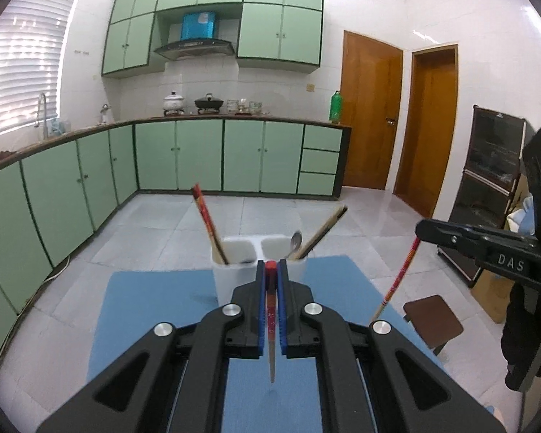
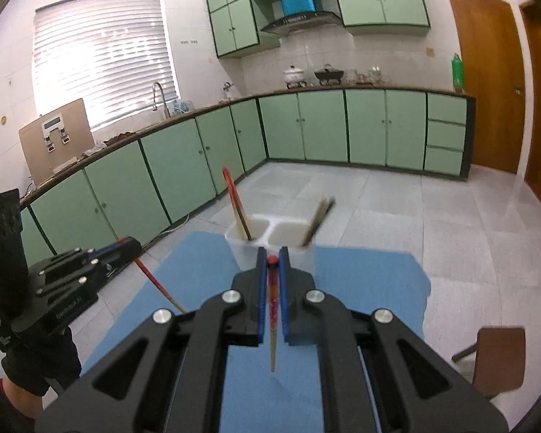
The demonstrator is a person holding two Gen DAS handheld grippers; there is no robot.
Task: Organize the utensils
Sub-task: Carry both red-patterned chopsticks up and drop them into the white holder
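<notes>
- In the left wrist view, the left gripper (image 1: pixel 271 270) is seen nearest the camera; its jaws are closed on a red chopstick (image 1: pixel 271 319), which hangs with the pale tip downward over the blue mat (image 1: pixel 155 310).
- In the right wrist view, the right gripper (image 2: pixel 272 260) is seen in the same manner: its jaws are closed on a second red chopstick (image 2: pixel 272 319), the red end held between the blue pads (image 2: pixel 260 288) and the pale tip pointed down.
- Both chopsticks are held in the air, apart from the mat, which is spread on the bench.
- A white holder (image 1: pixel 234 252) with two compartments is placed on the mat, just behind the tips of the grippers.
- In its left compartment a red chopstick pair (image 1: pixel 208 222) is leaned to the left.
- In its right compartment a spoon (image 1: pixel 295 243) and dark chopsticks (image 1: pixel 324 229) are leaned to the right.
- From the left wrist view the right gripper is seen at the right edge, with its chopstick slanted down toward the mat.
- A brown stool (image 1: pixel 432 319) is seen on the tiled floor to the right of the bench.
- Green cabinets (image 1: pixel 198 158) are seen along the far walls.
</notes>
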